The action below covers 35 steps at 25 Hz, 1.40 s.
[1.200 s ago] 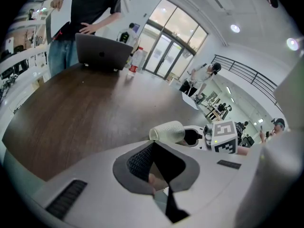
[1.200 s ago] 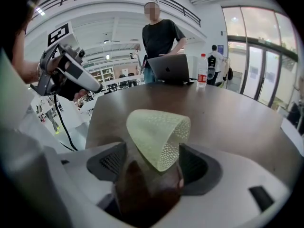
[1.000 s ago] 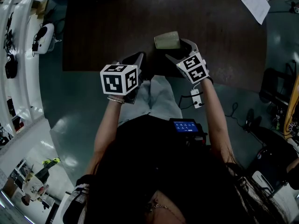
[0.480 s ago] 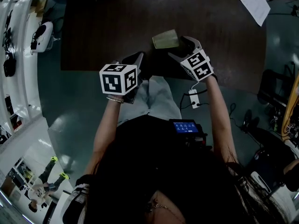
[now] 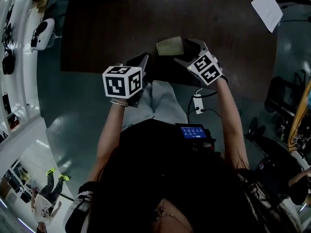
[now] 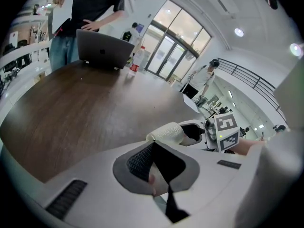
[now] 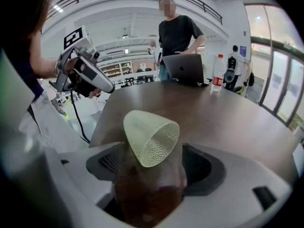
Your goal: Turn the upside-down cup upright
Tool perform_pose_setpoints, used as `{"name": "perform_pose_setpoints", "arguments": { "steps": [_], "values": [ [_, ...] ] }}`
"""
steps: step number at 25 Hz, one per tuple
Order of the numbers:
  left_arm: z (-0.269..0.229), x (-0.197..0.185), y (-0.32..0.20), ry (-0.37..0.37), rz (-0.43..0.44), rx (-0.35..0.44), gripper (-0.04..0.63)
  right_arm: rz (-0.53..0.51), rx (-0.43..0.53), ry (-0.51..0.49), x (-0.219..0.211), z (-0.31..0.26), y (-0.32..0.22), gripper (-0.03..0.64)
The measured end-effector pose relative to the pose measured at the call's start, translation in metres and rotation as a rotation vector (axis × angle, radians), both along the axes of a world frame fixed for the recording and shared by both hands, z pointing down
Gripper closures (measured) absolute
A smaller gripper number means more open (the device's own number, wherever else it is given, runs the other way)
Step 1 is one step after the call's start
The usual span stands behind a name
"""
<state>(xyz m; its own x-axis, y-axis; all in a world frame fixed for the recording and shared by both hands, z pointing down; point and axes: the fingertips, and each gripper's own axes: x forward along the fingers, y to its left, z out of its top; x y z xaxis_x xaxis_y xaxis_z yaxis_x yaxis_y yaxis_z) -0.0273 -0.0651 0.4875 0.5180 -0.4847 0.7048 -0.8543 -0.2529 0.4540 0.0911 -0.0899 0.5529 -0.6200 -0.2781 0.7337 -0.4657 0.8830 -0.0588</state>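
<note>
A pale yellow-green textured cup (image 5: pixel 170 46) hangs tipped on its side above the dark wooden table (image 5: pixel 112 23). My right gripper (image 5: pixel 187 50) is shut on it. In the right gripper view the cup (image 7: pixel 151 137) sits between the jaws, its open mouth facing down and to the right and its closed base up to the left. My left gripper (image 5: pixel 141 62) hovers at the table's front edge, left of the cup, shut with nothing in it. From the left gripper view, the cup (image 6: pixel 167 132) and the right gripper (image 6: pixel 199 132) show just beyond my left gripper (image 6: pixel 152 144).
A grey laptop (image 7: pixel 184 68) and a water bottle (image 7: pixel 218 72) stand at the far side of the table, with a person standing behind them. A white sheet of paper (image 5: pixel 267 6) lies at the table's far right. A cable and small box (image 5: pixel 198 102) dangle under the right wrist.
My right gripper has carried the cup a little farther out over the table and turned it slightly. The left gripper has stayed put.
</note>
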Motion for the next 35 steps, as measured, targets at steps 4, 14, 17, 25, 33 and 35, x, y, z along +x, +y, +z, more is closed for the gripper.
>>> {"name": "perform_pose_setpoints", "arguments": {
  "steps": [4, 14, 17, 25, 33, 35],
  "values": [
    [0.005, 0.0, -0.002, -0.005, -0.012, -0.012, 0.594, -0.092, -0.007, 0.011, -0.004, 0.004, 0.001, 0.249],
    [0.006, -0.009, 0.006, -0.017, -0.043, -0.02, 0.594, -0.278, 0.014, 0.066, -0.017, 0.005, 0.007, 0.247],
    [0.007, -0.012, 0.01, -0.024, -0.052, -0.025, 0.594, -0.316, 0.018, 0.08, -0.019, 0.007, 0.009, 0.247],
    [0.009, -0.016, 0.02, -0.04, -0.074, -0.035, 0.594, -0.351, 0.027, 0.083, -0.02, 0.01, 0.007, 0.249],
    [0.007, -0.019, 0.015, -0.04, -0.076, -0.038, 0.594, -0.335, 0.039, 0.079, -0.021, 0.003, -0.002, 0.249],
    [0.006, -0.018, 0.015, -0.039, -0.075, -0.037, 0.594, -0.331, 0.045, 0.089, -0.018, 0.0, -0.002, 0.249]
  ]
}}
